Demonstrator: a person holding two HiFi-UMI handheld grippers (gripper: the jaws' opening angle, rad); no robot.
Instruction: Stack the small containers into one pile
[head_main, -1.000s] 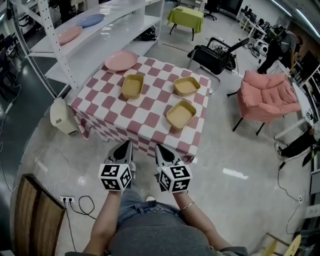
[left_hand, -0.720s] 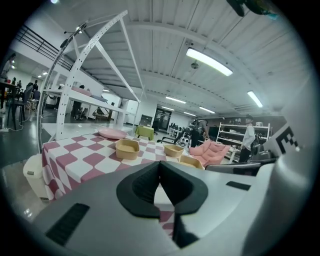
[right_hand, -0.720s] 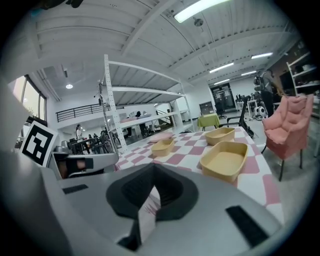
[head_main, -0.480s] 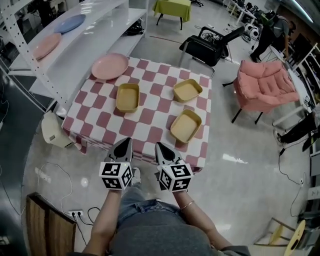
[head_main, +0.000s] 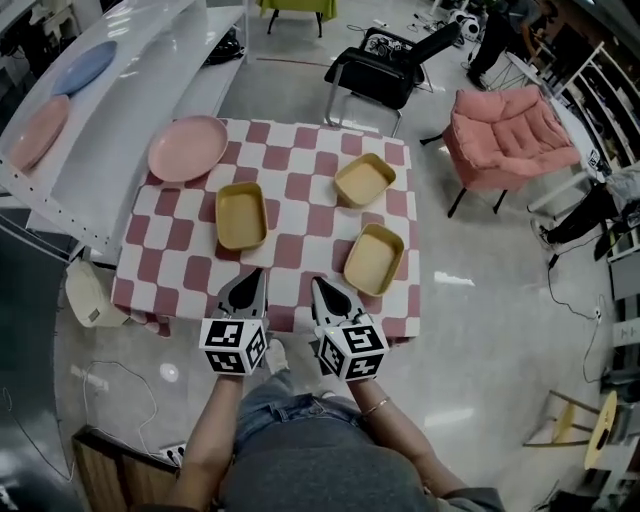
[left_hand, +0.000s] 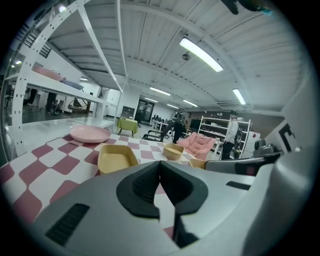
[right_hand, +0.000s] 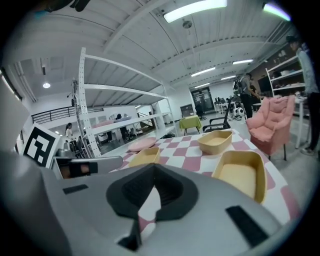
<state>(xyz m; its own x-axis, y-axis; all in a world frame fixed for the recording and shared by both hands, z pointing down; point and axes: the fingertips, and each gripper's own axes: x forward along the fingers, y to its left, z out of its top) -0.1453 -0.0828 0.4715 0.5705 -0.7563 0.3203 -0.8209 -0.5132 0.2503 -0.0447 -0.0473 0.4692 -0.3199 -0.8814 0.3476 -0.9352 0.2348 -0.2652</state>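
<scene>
Three shallow yellow containers lie apart on the red-and-white checkered table (head_main: 300, 190): one at the left (head_main: 241, 215) (left_hand: 116, 157) (right_hand: 145, 156), one at the far right (head_main: 364, 180) (left_hand: 173, 151) (right_hand: 216, 141), one at the near right (head_main: 374, 259) (left_hand: 197, 163) (right_hand: 241, 175). All three are empty. My left gripper (head_main: 249, 282) (left_hand: 160, 164) hovers at the table's near edge, shut and empty. Beside it my right gripper (head_main: 321, 290) (right_hand: 154, 171) is also shut on nothing, short of the near right container.
A pink plate (head_main: 187, 148) (left_hand: 90, 134) sits on the table's far left corner. A white shelf (head_main: 120, 70) with a blue and a pink plate runs along the left. Beyond the table stand a black chair (head_main: 385, 65) and a pink armchair (head_main: 505, 135). A white appliance (head_main: 85, 295) stands by the table's left side.
Both grippers have moved forward together, from over the floor to the table's near edge. The table and its containers now lie closer below. Both jaws stay shut.
</scene>
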